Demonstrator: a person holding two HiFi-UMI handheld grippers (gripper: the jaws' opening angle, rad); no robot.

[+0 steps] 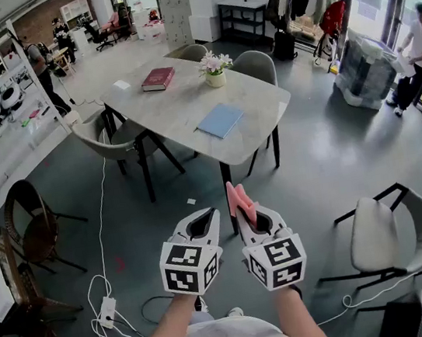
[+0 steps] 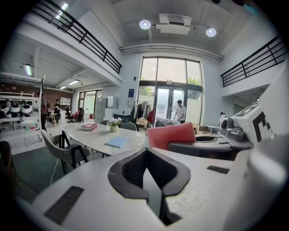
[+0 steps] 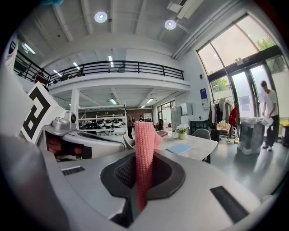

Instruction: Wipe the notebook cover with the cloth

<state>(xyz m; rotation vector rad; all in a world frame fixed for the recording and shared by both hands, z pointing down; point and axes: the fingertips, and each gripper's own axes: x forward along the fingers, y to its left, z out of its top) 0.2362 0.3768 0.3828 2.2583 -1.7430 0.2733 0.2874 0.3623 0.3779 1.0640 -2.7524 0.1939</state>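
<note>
The blue notebook (image 1: 220, 120) lies flat near the front right end of the marble table (image 1: 178, 106), well ahead of both grippers. It also shows as a small shape in the left gripper view as the notebook (image 2: 117, 141) and in the right gripper view as the notebook (image 3: 179, 148). My right gripper (image 1: 242, 208) is shut on a pink cloth (image 1: 237, 197), which stands upright out of its jaws as the cloth (image 3: 144, 153). My left gripper (image 1: 201, 223) is held beside it, shut with nothing in it. Both hang over the floor, short of the table.
A red book (image 1: 158, 78) and a flower pot (image 1: 214, 69) sit at the table's far end. Grey chairs (image 1: 116, 139) surround the table, and another chair (image 1: 385, 232) stands at the right. Cables (image 1: 108, 297) trail on the floor. A person (image 1: 414, 55) stands by the glass doors.
</note>
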